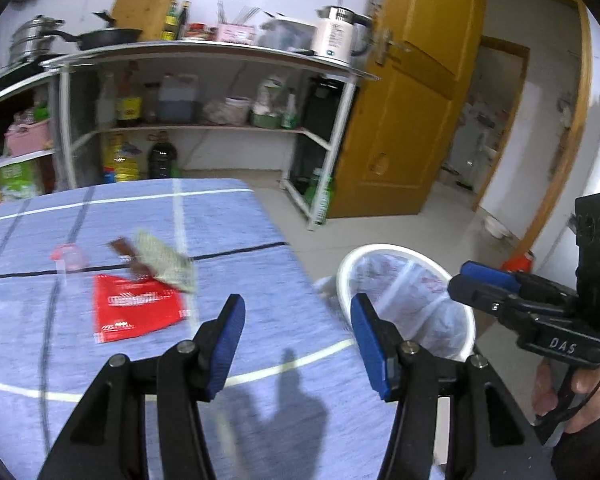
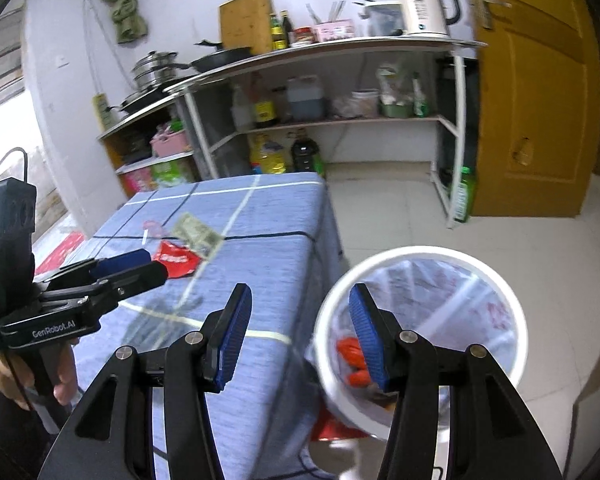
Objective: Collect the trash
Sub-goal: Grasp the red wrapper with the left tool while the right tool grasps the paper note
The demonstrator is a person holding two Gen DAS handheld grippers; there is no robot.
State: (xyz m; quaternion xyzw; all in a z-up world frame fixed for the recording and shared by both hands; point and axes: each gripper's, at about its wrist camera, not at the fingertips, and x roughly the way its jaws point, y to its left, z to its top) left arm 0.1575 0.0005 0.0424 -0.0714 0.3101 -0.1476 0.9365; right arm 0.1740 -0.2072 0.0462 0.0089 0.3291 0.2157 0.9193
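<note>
We had both tools lifted off the work and both empty. The left gripper (image 1: 298, 316) stood with its jaws spread wide, nothing between the blue pads (image 1: 226, 344); the right gripper (image 2: 300, 312) was spread the same way, bare between its fingers, and hung partly over the bin.

The trash lay on the blue table (image 1: 240, 220), at about ten o'clock from the left gripper in its own view: a red packet (image 1: 136, 308) lying flat, a speckled greenish wrapper (image 1: 164, 260) overlapping its far edge, a brown strip (image 1: 126, 256) tucked against that wrapper, and a small clear cup with a pink rim (image 1: 70, 258) just beside them at nine o'clock of the pile. The white bin (image 2: 420, 320), lined with a clear bag, stood on the floor off the table's corner, at three o'clock from the left gripper; some orange scraps (image 2: 352, 354) were already in it.

We judged the next step to be another pick from the pile. To do it well, we thought the left gripper should take the top piece first, the speckled wrapper, since it rode over the red packet. A flat packet gives little to bite, so we would come in low at a raised edge and close firmly before lifting. The pictures were blurred, so we could not tell how the edges curled.
</note>
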